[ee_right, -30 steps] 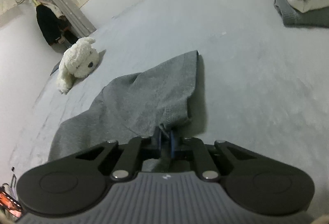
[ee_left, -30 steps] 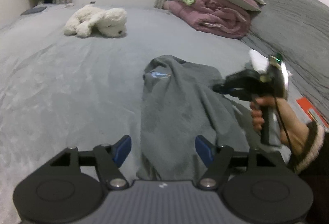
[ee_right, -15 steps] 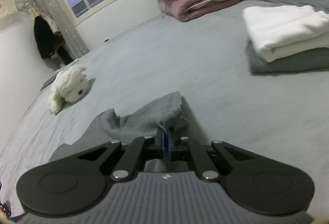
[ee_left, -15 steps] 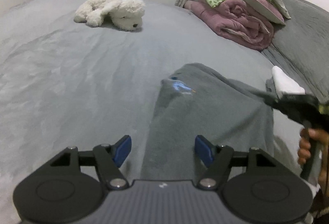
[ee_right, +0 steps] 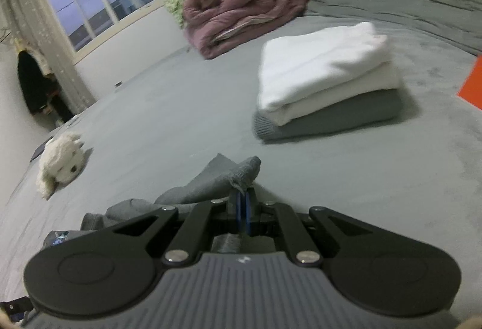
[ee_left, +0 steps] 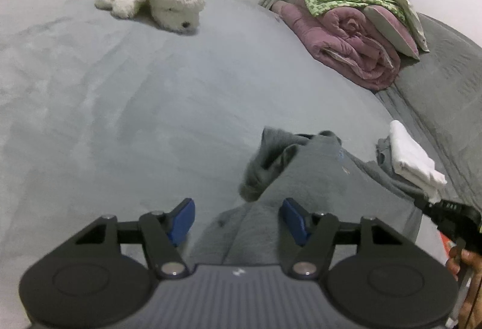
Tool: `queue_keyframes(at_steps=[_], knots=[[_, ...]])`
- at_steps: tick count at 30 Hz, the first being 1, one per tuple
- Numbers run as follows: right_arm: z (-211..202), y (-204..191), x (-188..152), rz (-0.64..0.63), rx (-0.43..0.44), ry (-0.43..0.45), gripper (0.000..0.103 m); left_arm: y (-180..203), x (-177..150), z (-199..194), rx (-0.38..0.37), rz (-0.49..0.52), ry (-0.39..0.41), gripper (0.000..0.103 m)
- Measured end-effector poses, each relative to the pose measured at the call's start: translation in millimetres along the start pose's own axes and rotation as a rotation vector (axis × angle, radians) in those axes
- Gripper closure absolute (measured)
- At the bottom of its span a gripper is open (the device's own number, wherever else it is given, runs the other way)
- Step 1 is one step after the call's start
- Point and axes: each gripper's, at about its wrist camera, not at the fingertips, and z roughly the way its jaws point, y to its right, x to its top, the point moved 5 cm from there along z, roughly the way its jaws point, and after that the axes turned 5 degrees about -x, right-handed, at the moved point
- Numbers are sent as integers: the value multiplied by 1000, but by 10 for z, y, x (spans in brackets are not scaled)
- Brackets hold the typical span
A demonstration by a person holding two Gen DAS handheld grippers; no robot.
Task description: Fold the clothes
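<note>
Grey garment [ee_left: 316, 178] lying on the bed [ee_left: 120, 118].
Right tongs [ee_right: 242, 202] are pinching its edge; left tongs [ee_left: 236, 217] are hovering wide, holding nothing.

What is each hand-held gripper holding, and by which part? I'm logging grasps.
The right hand-held gripper pinches the grey fleece garment by a bunched edge. The left hand-held gripper is open, holding nothing.
</note>
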Motion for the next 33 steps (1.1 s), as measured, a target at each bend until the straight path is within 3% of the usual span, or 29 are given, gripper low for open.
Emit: queue_keyframes(at_steps=[7,10,15,16,17,18,26,33], knots=[[93,383,-36,24,-102,-49,99,213,-87,246,-56,6,-49,44],[122,418,-115,27,-86,-91,98,315,-139,336,-85,15,-76,53],[-52,400,-76,18,-57,-87,85,550,-263,365,-145,73,-103,71],[-106,390,-56,12,-46,-78,80,609,-295,357,-156,92,-104,79],[-160,373,-39,6,-33,-68,64,669,-327,348,-167,112,-104,85],[-213,332,-33,-1,-15,-59,56,728,-359,339,-179,132,-105,89],[-500,-355,-117,-130,251,-64,56,1118,-580,254,-253,272,-111,95],[-403,-872,-327,-206,368,-157,56,1088,-596,125,-246,304,-115,94]])
